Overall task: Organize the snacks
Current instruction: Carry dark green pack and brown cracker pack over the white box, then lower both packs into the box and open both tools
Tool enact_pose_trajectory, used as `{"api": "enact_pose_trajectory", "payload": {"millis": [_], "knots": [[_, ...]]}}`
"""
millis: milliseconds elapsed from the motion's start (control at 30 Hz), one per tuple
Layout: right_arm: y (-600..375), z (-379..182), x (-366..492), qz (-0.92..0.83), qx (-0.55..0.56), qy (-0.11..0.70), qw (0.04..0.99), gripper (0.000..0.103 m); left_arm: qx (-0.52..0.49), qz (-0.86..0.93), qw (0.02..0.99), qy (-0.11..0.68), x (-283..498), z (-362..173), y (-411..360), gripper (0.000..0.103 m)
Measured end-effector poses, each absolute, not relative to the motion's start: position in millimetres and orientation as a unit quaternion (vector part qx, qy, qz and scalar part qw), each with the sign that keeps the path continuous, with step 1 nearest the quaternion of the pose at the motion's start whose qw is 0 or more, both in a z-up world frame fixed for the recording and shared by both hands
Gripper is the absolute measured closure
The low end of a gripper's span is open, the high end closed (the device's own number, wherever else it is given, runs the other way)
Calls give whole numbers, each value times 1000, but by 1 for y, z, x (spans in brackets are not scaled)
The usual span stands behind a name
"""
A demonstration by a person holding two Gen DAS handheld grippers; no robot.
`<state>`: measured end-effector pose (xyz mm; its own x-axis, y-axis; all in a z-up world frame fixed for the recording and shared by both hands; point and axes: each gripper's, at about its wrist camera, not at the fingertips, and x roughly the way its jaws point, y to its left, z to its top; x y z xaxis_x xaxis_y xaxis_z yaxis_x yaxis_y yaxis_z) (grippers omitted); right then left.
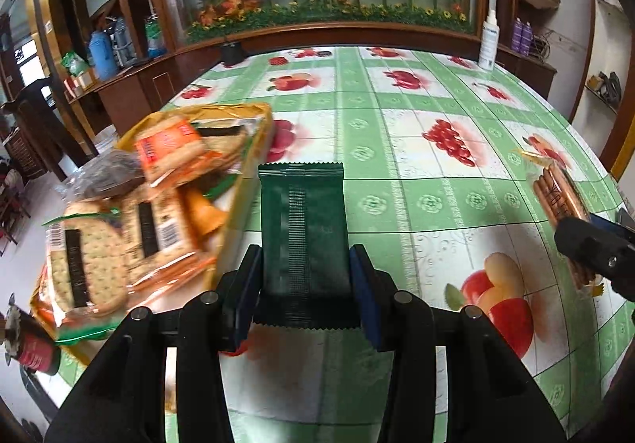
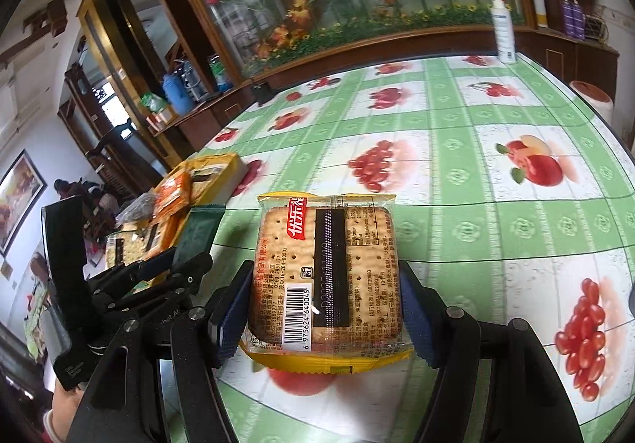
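Slippage is my worry: my left gripper (image 1: 305,280) has its jaws clamped on the sides of a slick dark green packet (image 1: 303,229), my right gripper (image 2: 323,308) on a glossy cracker pack (image 2: 325,276), square biscuits under crinkly film with yellow crimped ends, both carried above the desk (image 1: 436,205). Either smooth film could slide out or the crackers crush under pressure. The yellow box (image 1: 250,149) of snacks at the desk's left edge is heaped, so additions may spill off.

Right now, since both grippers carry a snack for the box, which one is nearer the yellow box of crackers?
Left. The left gripper, holding the green packet, sits right beside the yellow box; the right gripper, holding a cracker pack, is farther along the table.
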<state>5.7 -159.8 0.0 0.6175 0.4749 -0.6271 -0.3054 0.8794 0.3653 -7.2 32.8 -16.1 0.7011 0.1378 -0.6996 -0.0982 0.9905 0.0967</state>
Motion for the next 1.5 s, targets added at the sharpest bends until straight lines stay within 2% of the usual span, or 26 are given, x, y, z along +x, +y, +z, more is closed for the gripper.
{"api": "enact_pose_trajectory", "payload": {"millis": [533,1000,1500], "knots": [[-108,10,-5,262,83,378,884,34,0,100,932,349,-35,3,85,61],[-62,11,5,307,68,386,867,34,-25,140,924,356,-47,-4,136,61],[-7,33,37,353,64,371,856,34,-31,133,921,364,-34,-12,149,61]]}}
